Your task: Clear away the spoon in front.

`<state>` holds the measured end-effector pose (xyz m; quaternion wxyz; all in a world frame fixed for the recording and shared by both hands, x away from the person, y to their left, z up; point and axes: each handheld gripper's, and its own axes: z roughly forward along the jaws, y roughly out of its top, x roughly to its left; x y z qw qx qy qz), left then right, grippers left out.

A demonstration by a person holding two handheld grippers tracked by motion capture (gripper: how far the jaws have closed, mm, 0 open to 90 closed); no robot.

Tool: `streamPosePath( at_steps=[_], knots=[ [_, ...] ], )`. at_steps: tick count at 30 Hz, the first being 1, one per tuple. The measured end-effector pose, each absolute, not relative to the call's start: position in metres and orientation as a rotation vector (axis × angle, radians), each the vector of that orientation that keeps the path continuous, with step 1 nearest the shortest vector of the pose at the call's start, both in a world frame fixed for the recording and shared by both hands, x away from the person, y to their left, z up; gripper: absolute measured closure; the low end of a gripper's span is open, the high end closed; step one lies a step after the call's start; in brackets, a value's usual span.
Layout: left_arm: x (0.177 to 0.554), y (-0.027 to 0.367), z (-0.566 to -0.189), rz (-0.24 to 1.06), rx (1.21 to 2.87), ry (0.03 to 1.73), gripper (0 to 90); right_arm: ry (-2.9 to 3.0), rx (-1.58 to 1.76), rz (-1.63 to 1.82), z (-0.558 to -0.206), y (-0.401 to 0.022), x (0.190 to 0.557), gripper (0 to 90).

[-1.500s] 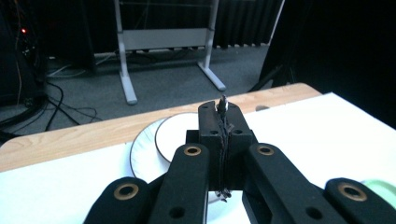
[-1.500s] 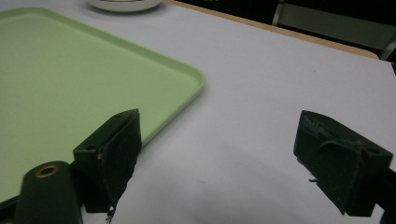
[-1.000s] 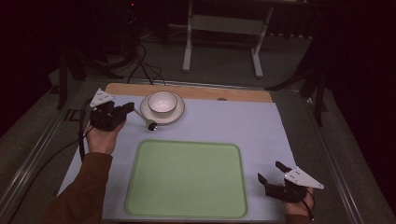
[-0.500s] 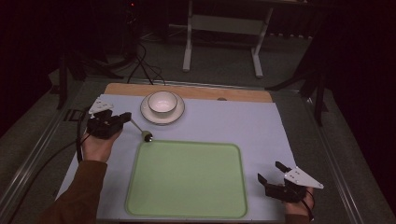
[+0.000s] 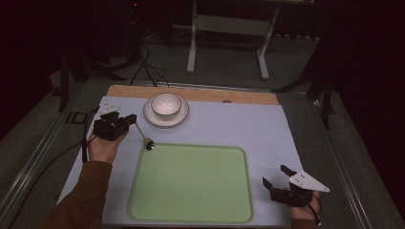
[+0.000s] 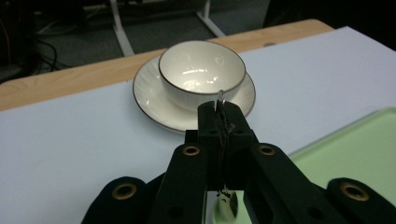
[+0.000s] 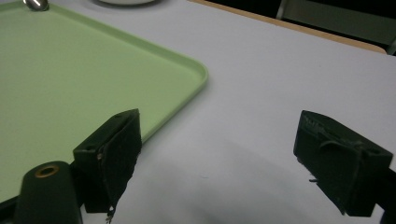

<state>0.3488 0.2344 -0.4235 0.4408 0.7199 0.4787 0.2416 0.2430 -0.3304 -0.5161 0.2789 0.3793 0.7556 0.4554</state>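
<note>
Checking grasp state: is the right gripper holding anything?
No. In the right gripper view its fingers stand wide apart over the bare white mat, beside the green tray, with nothing between them.

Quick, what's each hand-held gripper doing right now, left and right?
Left hand-held gripper: closed on a spoon.
Right hand-held gripper: open, holding nothing.
</note>
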Motion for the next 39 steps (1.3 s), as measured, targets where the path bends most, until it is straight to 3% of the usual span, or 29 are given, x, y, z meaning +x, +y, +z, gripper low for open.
streamPosePath(
  at_steps=[14,39],
  knots=[
    [0.370,0.219,-0.441,0.698,1.641,1.240,87.7,2.038,1.010,1.218,-0.516,-0.329,0.243,14.8],
    [0.352,0.238,-0.422,0.558,1.559,1.189,89.5,2.042,1.004,1.216,-0.516,-0.329,0.243,14.8]
  ],
)
